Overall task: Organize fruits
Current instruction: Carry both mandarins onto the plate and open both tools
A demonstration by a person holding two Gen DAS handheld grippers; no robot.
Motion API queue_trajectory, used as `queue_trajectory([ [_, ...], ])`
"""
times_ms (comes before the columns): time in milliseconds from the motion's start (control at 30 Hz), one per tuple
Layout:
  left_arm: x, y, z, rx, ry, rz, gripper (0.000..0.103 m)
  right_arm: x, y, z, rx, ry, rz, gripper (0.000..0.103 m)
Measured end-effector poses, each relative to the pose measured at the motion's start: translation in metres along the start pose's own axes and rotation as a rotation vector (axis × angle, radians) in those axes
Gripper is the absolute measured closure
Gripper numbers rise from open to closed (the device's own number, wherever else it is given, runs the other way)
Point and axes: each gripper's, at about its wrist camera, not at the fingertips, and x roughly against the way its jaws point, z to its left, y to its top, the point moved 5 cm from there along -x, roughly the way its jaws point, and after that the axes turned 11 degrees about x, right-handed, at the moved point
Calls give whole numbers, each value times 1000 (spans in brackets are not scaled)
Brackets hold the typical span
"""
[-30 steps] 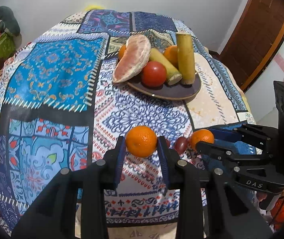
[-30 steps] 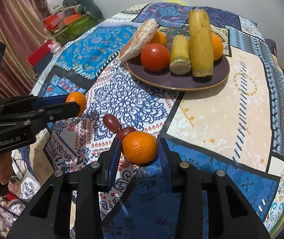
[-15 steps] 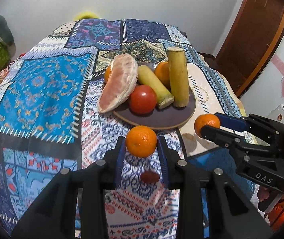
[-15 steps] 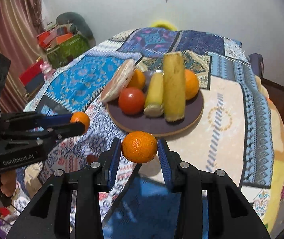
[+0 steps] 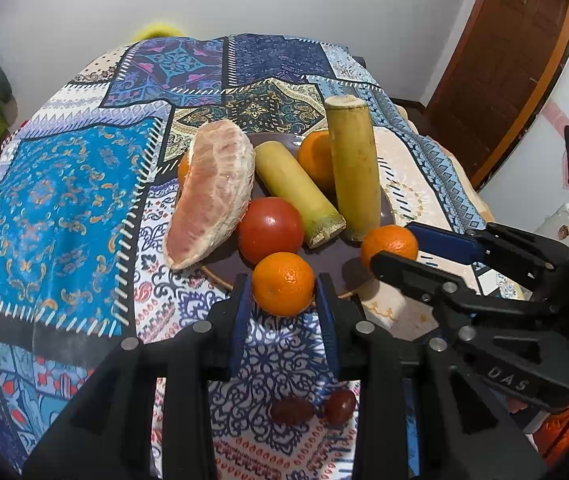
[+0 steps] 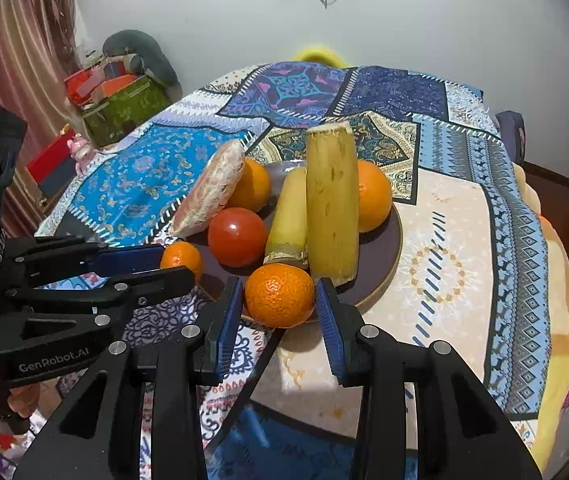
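The left gripper is clamping one tangerine and the right gripper another tangerine, both hovering at the plate's six o'clock rim, apparently for release beside the tomato.

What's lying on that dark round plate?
On the plate: a peeled pomelo wedge, a tomato, two cane-like stalks, two oranges. Whatever sits beneath or behind them is hidden.
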Motion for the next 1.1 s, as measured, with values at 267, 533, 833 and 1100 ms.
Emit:
queue_trajectory([
  [267, -17, 4, 4, -7, 11, 18, 71, -16, -1, -5, -6, 4, 22, 68],
  [533, -22, 3, 5, 5, -2, 33, 67, -27, -3, -8, -24, 17, 47, 68],
  [833, -12, 2, 14, 47, 11, 18, 57, -22, -3, -9, -28, 11, 50, 67],
  [1100, 24, -2, 17, 41, 23, -33, 57, 3, 1, -2, -3, -20, 19, 63],
])
